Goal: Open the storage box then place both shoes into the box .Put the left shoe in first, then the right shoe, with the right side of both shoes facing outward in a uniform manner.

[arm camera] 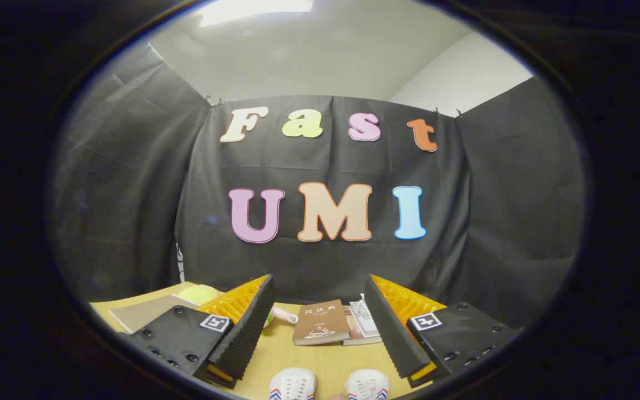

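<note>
Shoes (328,384) btwn wide-apart tool (320,328) fingers

Two shoes (328,384) side by side on table (298,361), books (334,323) beyond, perhaps a notebook (148,311) far left.

Black creased cloth (131,183) is hanging as the booth's wall in three panels — one straight ahead, one angling in on each side. A pale plaster ceiling (303,55) is showing above it, where a bright rectangular light panel (256,10) is glowing. A light wooden tabletop (298,361) is lying below.
</note>
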`<state>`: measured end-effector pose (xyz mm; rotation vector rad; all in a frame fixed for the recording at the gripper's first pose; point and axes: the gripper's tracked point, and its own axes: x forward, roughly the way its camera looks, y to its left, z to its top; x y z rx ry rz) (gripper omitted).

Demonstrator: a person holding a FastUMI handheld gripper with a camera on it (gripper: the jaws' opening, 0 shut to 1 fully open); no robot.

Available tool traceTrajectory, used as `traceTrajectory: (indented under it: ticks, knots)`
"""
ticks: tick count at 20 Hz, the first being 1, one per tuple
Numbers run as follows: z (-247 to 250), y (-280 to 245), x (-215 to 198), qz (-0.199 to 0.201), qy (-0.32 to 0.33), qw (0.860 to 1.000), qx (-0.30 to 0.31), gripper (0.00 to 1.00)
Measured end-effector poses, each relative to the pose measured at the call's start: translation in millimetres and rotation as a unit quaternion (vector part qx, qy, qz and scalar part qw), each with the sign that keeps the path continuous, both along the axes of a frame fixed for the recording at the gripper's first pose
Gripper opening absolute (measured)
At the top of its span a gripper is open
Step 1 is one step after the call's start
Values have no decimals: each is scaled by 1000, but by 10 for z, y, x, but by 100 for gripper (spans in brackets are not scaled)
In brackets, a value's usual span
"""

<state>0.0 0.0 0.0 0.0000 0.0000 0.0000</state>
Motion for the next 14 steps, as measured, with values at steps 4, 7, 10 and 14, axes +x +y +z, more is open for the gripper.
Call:
traceTrajectory:
  ticks: [4,7,10,14]
  knots:
    - [4,3,12,-1,-1,1000,-2,100]
    - [17,1,19,-2,-3,1000,-4,100]
    - [16,-10,31,-4,-3,1000,-3,100]
    - [26,-23,53,-5,-6,1000,-1,100]
